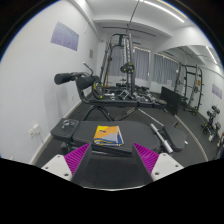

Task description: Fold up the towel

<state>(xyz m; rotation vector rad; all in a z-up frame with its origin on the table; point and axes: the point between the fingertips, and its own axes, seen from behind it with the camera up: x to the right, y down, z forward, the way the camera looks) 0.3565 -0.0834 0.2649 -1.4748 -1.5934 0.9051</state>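
Observation:
My gripper is open, its two magenta pads set wide apart and low over a dark grey surface. That surface fills the gap between the fingers and ends in a curved near edge. I cannot tell whether it is a towel or the bare table top. Nothing is held between the fingers. Just ahead of the fingers a flat blue and yellow item, like a book or a packet, lies on the same dark surface.
This is a gym room. A black exercise machine with handlebars stands ahead on the left and a cable rack behind it. A dark screen and more equipment stand to the right. A white wall runs along the left.

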